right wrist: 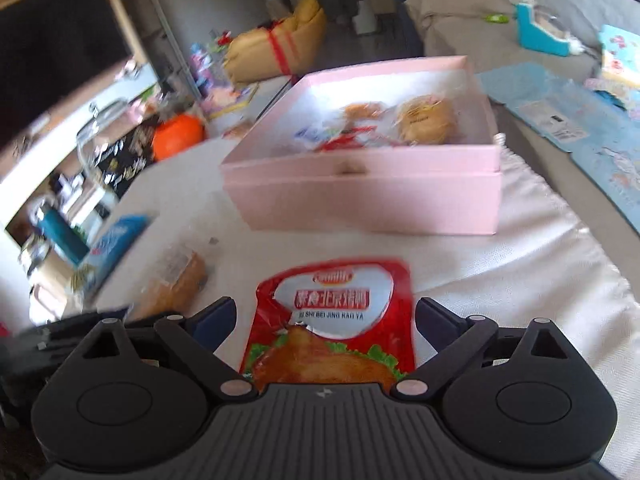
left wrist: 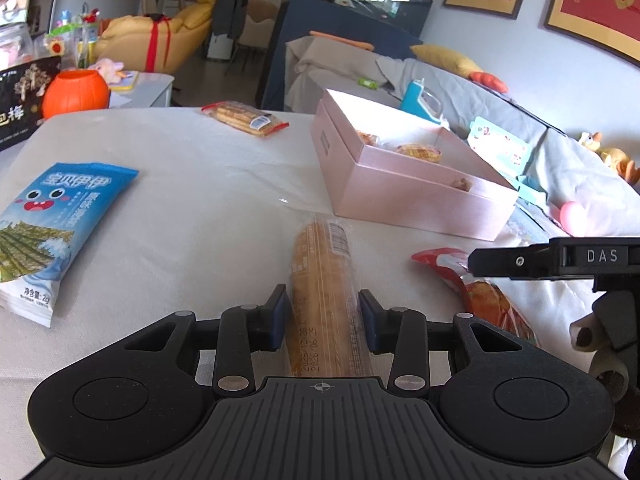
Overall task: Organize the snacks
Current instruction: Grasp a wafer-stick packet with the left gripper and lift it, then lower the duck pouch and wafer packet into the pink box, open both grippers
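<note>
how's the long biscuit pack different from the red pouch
The long biscuit pack is a clear, slim tube of tan biscuits; the red pouch is flat, wide and printed. The left gripper is shut on the biscuit pack; the right gripper stands open around the pouch. Both lie outside the pink box.

Red pouch [right wrist: 328,320] lower end hidden under jaws' housing. Box contents [right wrist: 384,124] ahead of jaws blurred, unidentifiable.
</note>
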`<state>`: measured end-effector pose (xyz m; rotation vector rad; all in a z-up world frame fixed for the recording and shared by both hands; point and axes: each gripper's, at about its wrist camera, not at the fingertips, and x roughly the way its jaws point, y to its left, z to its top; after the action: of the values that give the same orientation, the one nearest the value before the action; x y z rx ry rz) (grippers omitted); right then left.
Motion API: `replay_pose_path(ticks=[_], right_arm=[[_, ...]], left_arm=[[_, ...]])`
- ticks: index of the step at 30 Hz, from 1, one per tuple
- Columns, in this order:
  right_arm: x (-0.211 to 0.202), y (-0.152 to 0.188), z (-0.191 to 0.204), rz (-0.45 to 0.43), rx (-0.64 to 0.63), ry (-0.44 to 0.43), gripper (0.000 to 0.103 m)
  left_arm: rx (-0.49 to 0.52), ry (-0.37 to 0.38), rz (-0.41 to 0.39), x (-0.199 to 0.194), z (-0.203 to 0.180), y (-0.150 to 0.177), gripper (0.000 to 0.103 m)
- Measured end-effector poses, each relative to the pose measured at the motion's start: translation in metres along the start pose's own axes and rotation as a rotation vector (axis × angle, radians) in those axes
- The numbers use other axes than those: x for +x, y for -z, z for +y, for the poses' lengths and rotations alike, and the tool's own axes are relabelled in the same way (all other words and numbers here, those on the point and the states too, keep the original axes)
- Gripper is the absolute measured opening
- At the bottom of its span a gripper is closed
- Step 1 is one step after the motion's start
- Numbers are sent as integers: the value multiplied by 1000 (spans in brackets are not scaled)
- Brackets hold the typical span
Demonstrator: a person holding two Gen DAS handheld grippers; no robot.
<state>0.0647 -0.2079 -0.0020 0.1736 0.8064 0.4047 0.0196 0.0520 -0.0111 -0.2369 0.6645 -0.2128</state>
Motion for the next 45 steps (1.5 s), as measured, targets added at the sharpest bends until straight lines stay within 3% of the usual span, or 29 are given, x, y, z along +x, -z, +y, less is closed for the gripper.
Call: replay_pose_path(ticks=[5, 11, 15, 22, 32, 39, 41, 43, 45], right_arm=[[6, 5, -1, 35, -2, 21, 98], [22, 17, 28, 7, -129, 151, 101], [26, 21, 38, 5, -187, 174, 100], [16, 17, 46, 8, -260, 139, 65], [-10, 6, 51, -93, -339, 220, 62], [-39, 0, 39, -144, -303, 209, 62], [-50, 0, 32, -164, -288, 219, 62], [-60, -1, 24, -183, -268, 228, 62], [-68, -1, 15, -199, -246, 233, 63]], left_arm=[[-1, 1, 0, 0, 0, 0, 42], [-2, 2, 0, 0, 0, 0, 42], [-4, 3, -1, 0, 1, 0, 42], [-12, 8, -3, -1, 2, 0, 42], [-16, 8, -2, 0, 2, 1, 42], [96, -67, 71, 2, -19, -7, 38], [72, -39, 119, -1, -19, -18, 35], [32, 46, 91, -11, -17, -37, 34], [67, 78, 35, -24, -30, -67, 32]])
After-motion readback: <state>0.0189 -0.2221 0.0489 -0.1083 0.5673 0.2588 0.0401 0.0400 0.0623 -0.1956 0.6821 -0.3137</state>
